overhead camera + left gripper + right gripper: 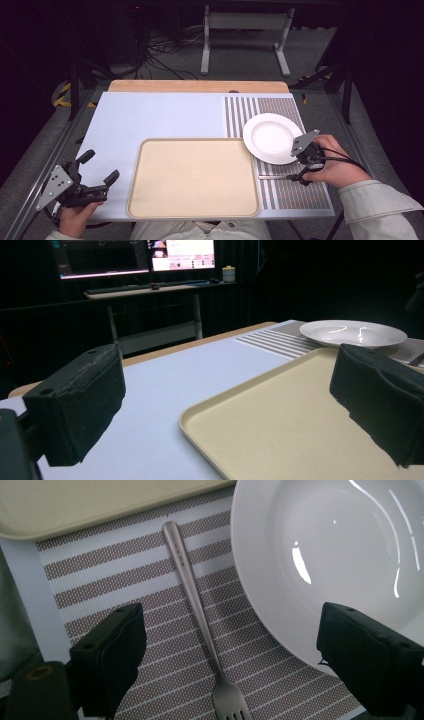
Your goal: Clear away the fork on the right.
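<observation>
Right tool (301, 172) hangs low over the fork (200, 620) at the lower right of the high view, jaws spread wide, gripping nothing. In the right gripper view the fork lies on the striped mat (125, 585), centred between the two pads, tines toward the bottom edge, handle running to the upper middle of the frame. The white plate (340, 555) sits just beside the fork on the right of that frame; one pad overlaps the plate rim in the picture.

Judged step: picking up the fork. To do it well, come straight down with the handle kept midway between the jaws and close on the shaft, not the tines. Mind the plate-side jaw, since it could knock or ride up on the rim; shifting toward the tray (192, 177) side first gives room. The fork is thin and flat on the mat, so the pads need to get right down to it.

Left tool (95, 175) is at the lower left of the high view, also wide open and empty, over the worktop (150, 115) just left of the tray.

View differences: the right gripper view gives the tines and the fork-to-plate gap, while the high view shows the fork as a thin sliver. The left gripper view shows monitors (135, 257) on a far desk.
</observation>
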The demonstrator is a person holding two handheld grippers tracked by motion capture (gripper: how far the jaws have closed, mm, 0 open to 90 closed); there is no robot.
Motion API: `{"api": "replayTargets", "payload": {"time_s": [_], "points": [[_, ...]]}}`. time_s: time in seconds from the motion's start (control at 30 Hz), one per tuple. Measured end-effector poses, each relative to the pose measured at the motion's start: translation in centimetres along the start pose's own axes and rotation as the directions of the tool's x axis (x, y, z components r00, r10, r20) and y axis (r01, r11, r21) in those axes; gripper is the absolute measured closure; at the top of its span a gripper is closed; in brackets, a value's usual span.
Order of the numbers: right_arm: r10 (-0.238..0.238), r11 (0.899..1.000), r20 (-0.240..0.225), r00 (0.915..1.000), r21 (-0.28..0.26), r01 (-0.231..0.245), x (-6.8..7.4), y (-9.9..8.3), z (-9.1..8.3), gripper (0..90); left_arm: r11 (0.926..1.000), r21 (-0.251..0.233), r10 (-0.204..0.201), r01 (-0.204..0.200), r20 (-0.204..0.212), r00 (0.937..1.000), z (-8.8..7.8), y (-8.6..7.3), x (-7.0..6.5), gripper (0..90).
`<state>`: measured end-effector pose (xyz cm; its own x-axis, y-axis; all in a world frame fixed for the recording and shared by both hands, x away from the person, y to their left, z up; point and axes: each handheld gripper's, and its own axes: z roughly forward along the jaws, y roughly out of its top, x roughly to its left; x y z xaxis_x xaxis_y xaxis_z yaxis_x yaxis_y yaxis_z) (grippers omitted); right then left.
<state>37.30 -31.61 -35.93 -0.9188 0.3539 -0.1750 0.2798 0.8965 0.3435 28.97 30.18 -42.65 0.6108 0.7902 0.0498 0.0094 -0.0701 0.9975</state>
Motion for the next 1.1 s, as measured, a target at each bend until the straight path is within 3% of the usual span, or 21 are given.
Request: {"api": "replayTargets", "payload": {"time_s": [0.2,0.37,0.77,0.93,1.1], "points": [[-0.014,0.998,-0.017,0.9998,0.059,0.015,0.0,-0.2,0.5,12.9,1.0,-0.001,-0.002,0.002,0.002,1.0,0.0,0.0,0.0,2.1],[-0.018,0.993,-0.066,0.9977,0.119,0.025,0.0,-0.5,0.9,14.0,1.0,0.0,-0.002,0.002,0.001,1.0,0.0,0.0,0.0,2.1],[-0.019,0.979,-0.1,0.9948,0.199,0.039,0.0,-1.3,1.7,14.9,1.0,0.002,0.002,-0.002,0.002,1.0,0.0,0.0,0.0,2.1],[-0.018,0.975,-0.109,0.9938,0.218,0.042,0.0,-1.5,2.1,17.3,1.0,0.002,0.001,-0.001,0.002,1.0,0.0,0.0,0.0,2.1],[-0.032,0.979,-0.116,0.9927,0.198,0.054,-0.2,-1.7,2.7,29.0,1.0,0.002,0.001,-0.001,0.002,1.0,0.0,0.0,0.0,2.2]]}}
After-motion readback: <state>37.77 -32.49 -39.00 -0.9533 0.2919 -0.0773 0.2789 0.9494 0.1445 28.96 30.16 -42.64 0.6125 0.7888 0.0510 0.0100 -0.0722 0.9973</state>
